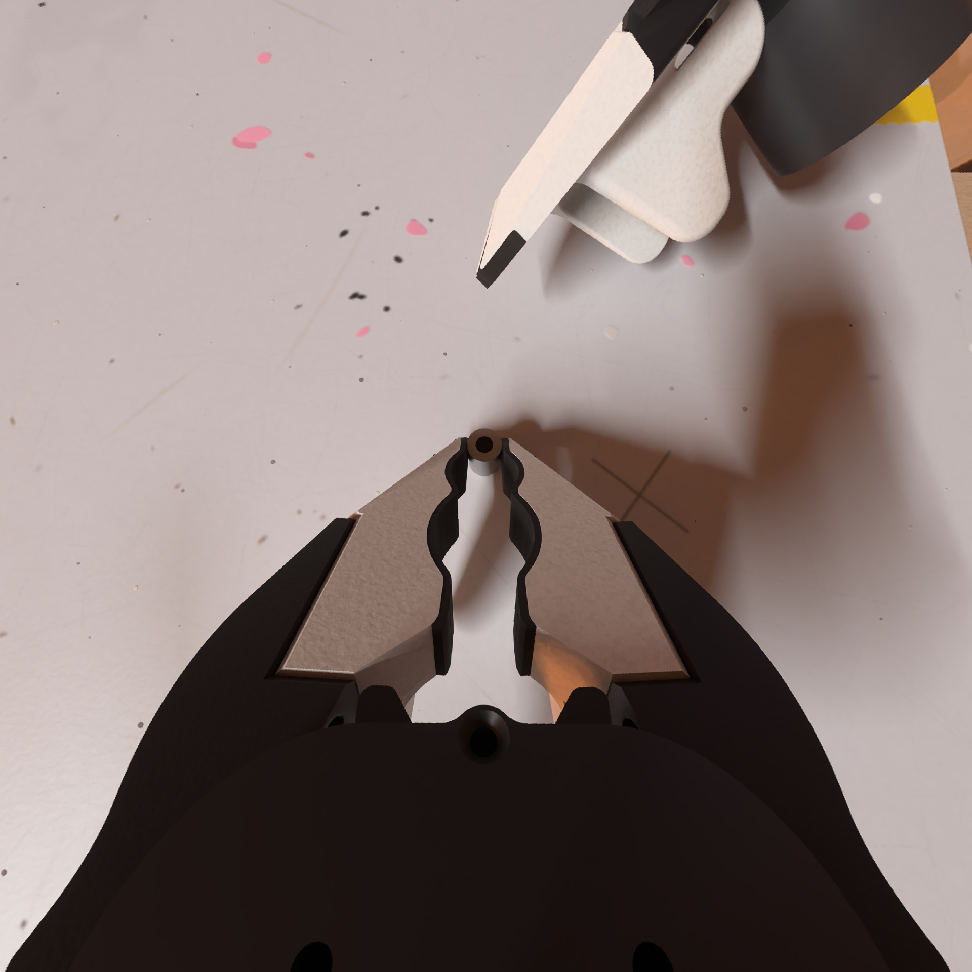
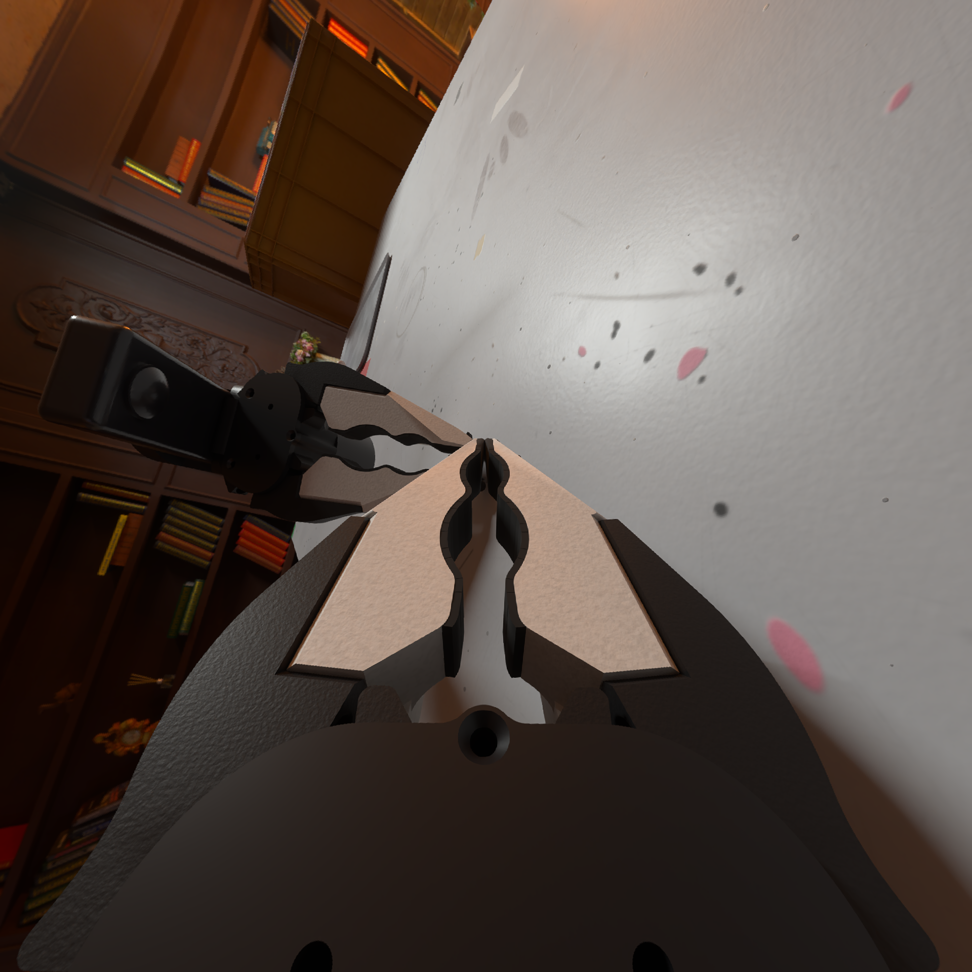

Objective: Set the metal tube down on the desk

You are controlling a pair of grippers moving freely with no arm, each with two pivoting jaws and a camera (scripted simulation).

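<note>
The metal tube (image 1: 484,445) is small and short, and I see it end-on with its dark bore facing the camera. My left gripper (image 1: 484,453) is shut on it at the very fingertips, just above the white desk (image 1: 210,368). I cannot tell whether the tube's far end touches the desk. My right gripper (image 2: 484,446) is shut and empty. It also shows in the left wrist view (image 1: 497,260), up and to the right, apart from the tube. In the right wrist view the left gripper (image 2: 444,452) comes in from the left, its tips beside mine; the tube is hidden there.
The desk (image 2: 684,473) carries pink and black paint spots and a thin pencilled cross (image 1: 641,492). Its edge runs at the right, by a yellow patch (image 1: 915,105). A dark flat panel (image 2: 376,310) stands at the desk's far edge. Wooden bookshelves (image 2: 184,173) lie beyond.
</note>
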